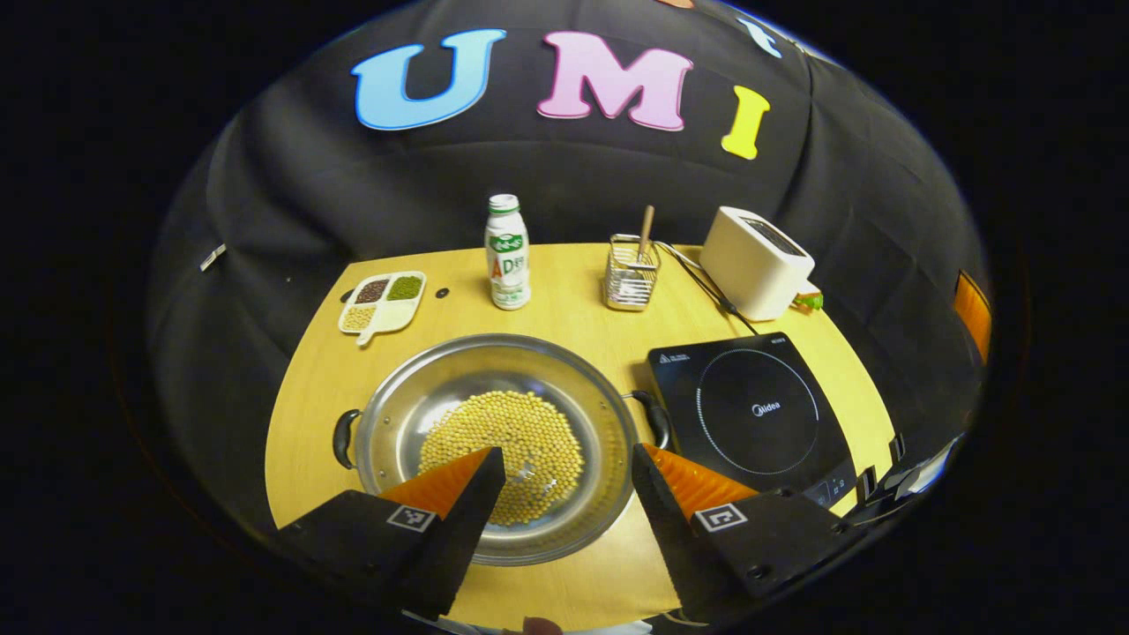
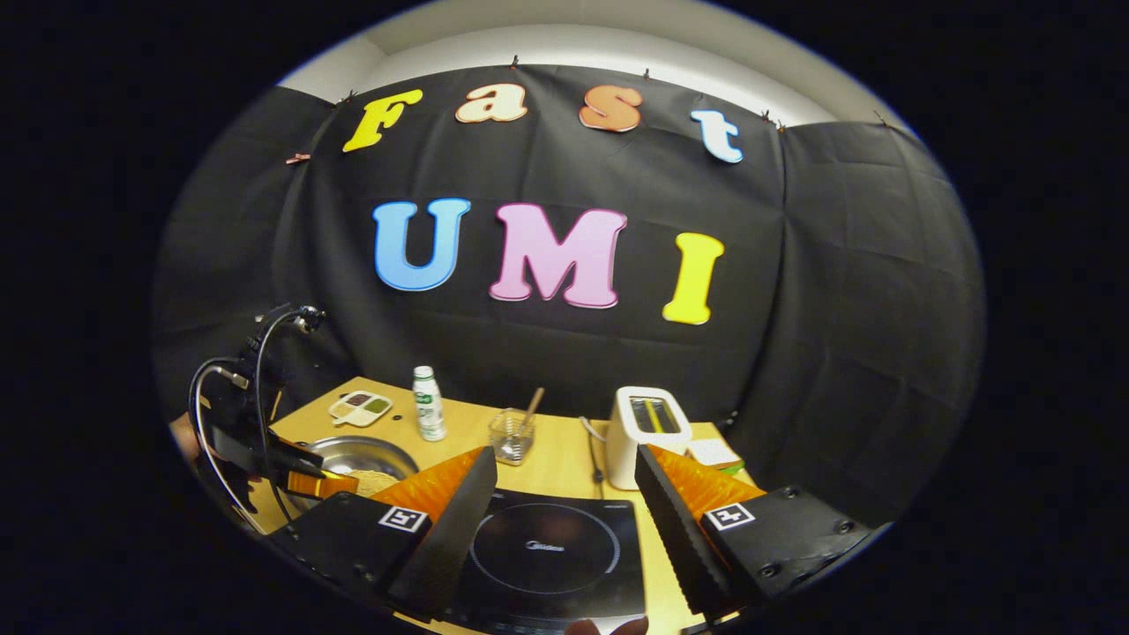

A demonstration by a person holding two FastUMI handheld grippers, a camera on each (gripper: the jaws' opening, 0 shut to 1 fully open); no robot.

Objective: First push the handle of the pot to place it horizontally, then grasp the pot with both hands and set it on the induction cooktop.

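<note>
A wide steel pot (image 1: 414, 401) holding yellow beans (image 1: 507, 441) rests on the wooden table (image 1: 564, 309), its two black handles (image 1: 342, 438) pointing left and right. The black induction cooktop (image 1: 750, 410) lies just right of it. My left gripper (image 1: 569, 467) hovers open above the pot's near rim, nothing between its fingers. In the right gripper view my right gripper (image 2: 564, 481) is open above the near edge of the cooktop (image 2: 551, 551). The pot (image 2: 353, 459) sits to its left, with the left gripper (image 2: 300, 476) over it.
At the back of the table stand a white bottle (image 1: 508, 254), a wire utensil holder (image 1: 631, 273) and a white toaster (image 1: 758, 262) with its cord. A sectioned dish of grains (image 1: 383, 302) lies at the back left.
</note>
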